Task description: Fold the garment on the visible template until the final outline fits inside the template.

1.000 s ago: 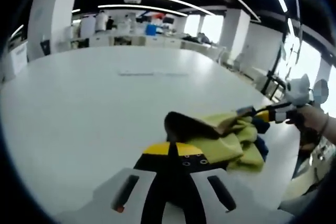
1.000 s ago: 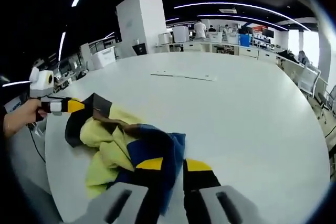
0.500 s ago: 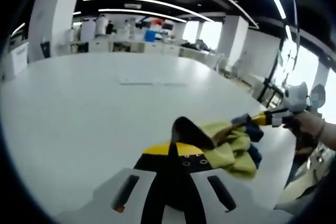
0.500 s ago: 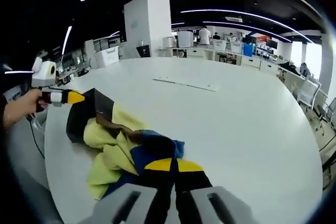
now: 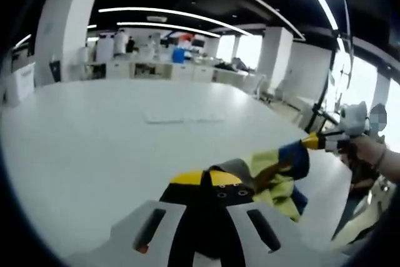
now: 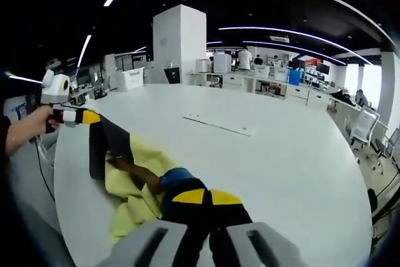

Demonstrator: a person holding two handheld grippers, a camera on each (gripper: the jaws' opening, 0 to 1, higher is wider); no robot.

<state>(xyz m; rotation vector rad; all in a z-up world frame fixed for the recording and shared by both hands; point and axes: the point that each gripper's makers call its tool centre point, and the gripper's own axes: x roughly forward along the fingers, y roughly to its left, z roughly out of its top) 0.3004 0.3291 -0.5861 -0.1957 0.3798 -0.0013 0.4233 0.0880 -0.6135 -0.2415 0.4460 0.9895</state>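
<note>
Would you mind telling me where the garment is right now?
The garment hangs stretched between the two grippers just above the near edge of the white table: the left gripper pinches its dark end, the right gripper its blue end.

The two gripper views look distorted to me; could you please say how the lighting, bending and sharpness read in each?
Left gripper view: ceiling strips bow into arcs, bright windows wash out the right side, and the garment is soft. Right gripper view: the table edge curves strongly, its white top is evenly lit without hard shadows, and the left gripper at the margin looks slightly blurred.
</note>
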